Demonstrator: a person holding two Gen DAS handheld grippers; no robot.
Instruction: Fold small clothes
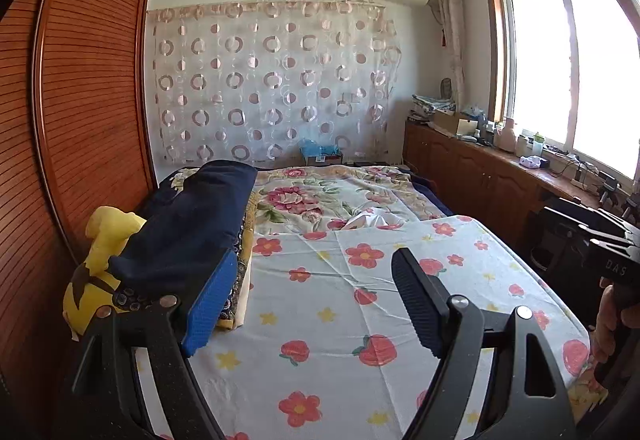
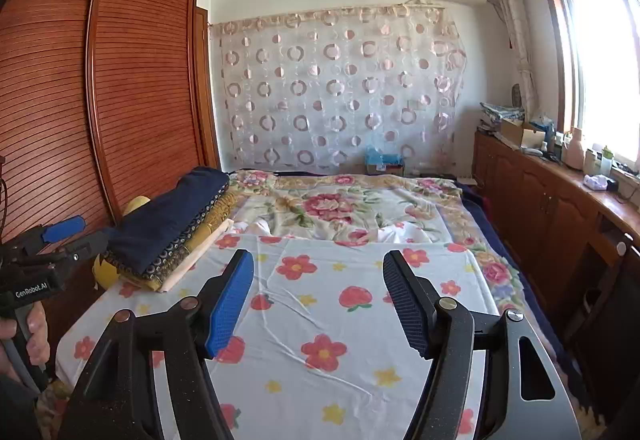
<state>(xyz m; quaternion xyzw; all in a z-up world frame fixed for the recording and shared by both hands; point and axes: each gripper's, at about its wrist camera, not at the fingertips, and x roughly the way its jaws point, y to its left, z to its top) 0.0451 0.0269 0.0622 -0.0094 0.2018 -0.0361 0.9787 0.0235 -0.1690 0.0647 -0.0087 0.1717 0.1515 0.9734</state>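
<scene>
A stack of folded clothes with a navy piece on top lies along the bed's left side, also seen in the right wrist view. A small crumpled white garment rests at the far edge of the white flower-print sheet. My left gripper hovers open over the sheet, its blue pad close beside the stack and nothing between the fingers. My right gripper is open over the sheet's middle, also holding nothing. The left gripper shows at the left edge of the right wrist view.
A yellow plush toy sits between the stack and the slatted wooden wardrobe. A rose-print blanket covers the bed's far half. A wooden cabinet with bottles and boxes runs under the window on the right. A hand grips the right gripper's handle.
</scene>
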